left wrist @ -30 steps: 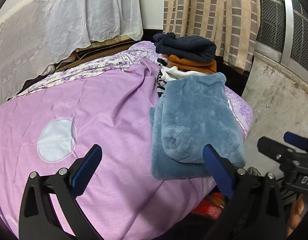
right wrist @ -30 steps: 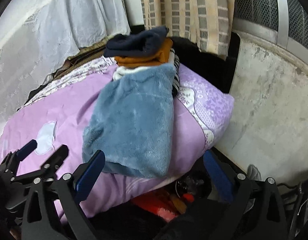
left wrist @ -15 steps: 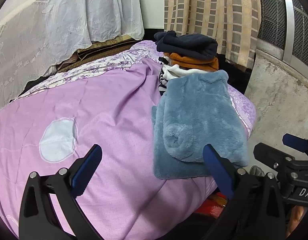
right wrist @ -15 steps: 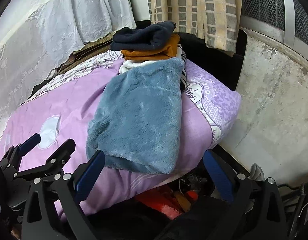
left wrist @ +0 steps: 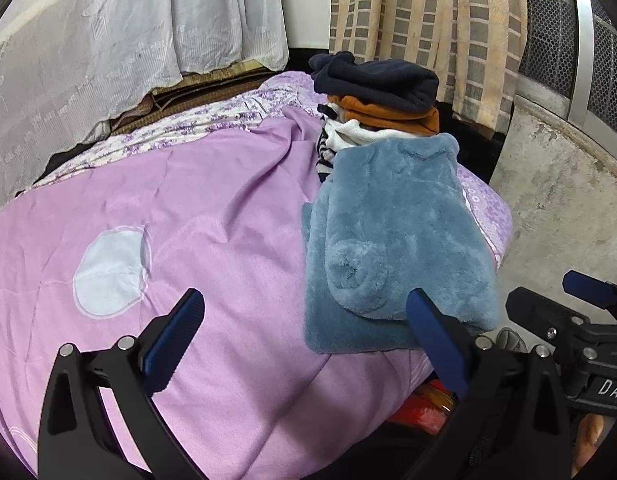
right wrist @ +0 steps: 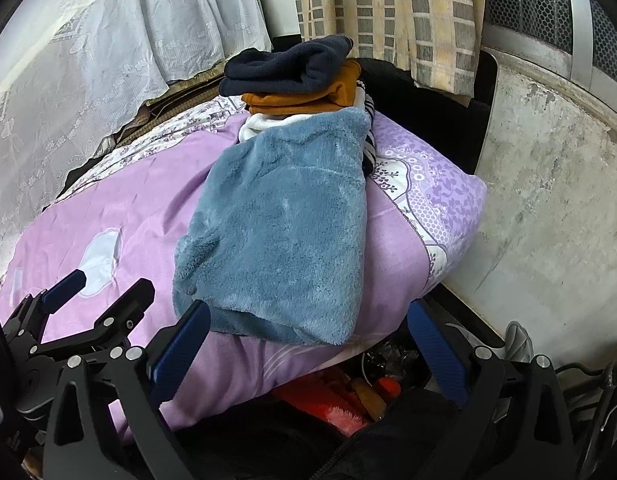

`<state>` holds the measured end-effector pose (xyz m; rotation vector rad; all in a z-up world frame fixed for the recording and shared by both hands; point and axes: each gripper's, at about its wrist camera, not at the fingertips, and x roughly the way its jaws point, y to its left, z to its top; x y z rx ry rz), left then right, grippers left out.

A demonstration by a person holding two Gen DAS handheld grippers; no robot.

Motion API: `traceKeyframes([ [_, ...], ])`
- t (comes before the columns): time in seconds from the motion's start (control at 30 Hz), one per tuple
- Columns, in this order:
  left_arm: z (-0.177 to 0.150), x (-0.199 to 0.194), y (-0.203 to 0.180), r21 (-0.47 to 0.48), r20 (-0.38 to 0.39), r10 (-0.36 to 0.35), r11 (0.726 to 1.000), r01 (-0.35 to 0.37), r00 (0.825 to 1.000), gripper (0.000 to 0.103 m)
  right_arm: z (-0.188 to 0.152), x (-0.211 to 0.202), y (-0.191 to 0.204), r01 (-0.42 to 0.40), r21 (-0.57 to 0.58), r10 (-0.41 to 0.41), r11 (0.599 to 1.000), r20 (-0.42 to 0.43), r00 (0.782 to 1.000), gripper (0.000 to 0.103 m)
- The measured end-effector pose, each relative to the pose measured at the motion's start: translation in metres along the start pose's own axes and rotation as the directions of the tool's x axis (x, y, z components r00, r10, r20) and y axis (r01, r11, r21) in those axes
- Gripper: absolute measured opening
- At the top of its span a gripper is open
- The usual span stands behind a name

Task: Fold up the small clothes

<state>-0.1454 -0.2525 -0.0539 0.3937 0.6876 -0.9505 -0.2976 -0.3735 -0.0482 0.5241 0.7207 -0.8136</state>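
Both grippers wide, fleece waiting just ahead

The left gripper [left wrist: 304, 336] hung spread and empty over the purple bedspread [left wrist: 212, 216], and the right gripper [right wrist: 308, 340] gaped likewise. Just ahead of the right one lay the blue fleece garment [right wrist: 284, 232], folded, plush, light and floppy by its look; its near hem seemed the likeliest pinch point. Beyond it sat the stack of folded clothes [right wrist: 296, 80].

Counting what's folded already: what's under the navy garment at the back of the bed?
Under the navy garment lies a folded orange one, then a white piece. A striped edge shows beside them. The blue fleece covers the pile's front, so nothing lower can be seen.
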Motion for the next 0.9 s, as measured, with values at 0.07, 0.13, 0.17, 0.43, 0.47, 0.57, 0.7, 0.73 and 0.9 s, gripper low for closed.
traceKeyframes([
  [0.07,0.0,0.0,0.0,0.001,-0.002,0.001,1.0,-0.001,1.0,0.099,0.0,0.0,0.0,-0.001,0.001,0.001,1.0,0.0,1.0,0.099],
  [0.13,-0.001,0.0,-0.001,0.003,0.0,0.005,1.0,-0.005,1.0,0.098,0.0,0.001,0.0,-0.001,0.001,0.001,1.0,0.0,1.0,0.099],
  [0.17,-0.001,0.0,-0.001,0.004,0.001,0.006,1.0,-0.006,1.0,0.098,0.0,0.0,0.0,-0.001,0.001,0.001,1.0,0.0,1.0,0.099],
  [0.43,0.0,-0.001,-0.002,0.015,0.013,0.01,1.0,-0.011,1.0,0.098,-0.001,0.002,0.0,-0.002,0.005,0.002,1.0,-0.006,1.0,0.099],
  [0.47,0.0,-0.002,-0.003,0.022,0.022,0.014,1.0,-0.014,1.0,0.098,-0.002,0.001,-0.001,-0.002,0.006,0.002,1.0,-0.006,1.0,0.099],
  [0.57,0.0,-0.004,-0.005,0.037,0.032,0.025,0.999,-0.026,0.999,0.098,-0.002,0.001,-0.001,-0.001,0.008,0.001,1.0,-0.003,1.0,0.099],
  [0.7,-0.001,-0.003,-0.009,0.051,0.014,0.006,0.999,-0.007,1.0,0.098,-0.002,0.0,-0.002,-0.002,0.014,0.002,1.0,0.002,1.0,0.099],
  [0.73,-0.002,-0.003,-0.011,0.05,0.015,0.009,0.999,-0.009,1.0,0.098,-0.003,0.001,-0.001,-0.004,0.011,0.004,1.0,-0.001,1.0,0.099],
  [0.9,0.0,-0.002,-0.014,0.067,0.031,0.004,0.998,-0.006,1.0,0.098,-0.003,0.0,0.0,-0.004,0.009,0.004,1.0,-0.002,1.0,0.099],
])
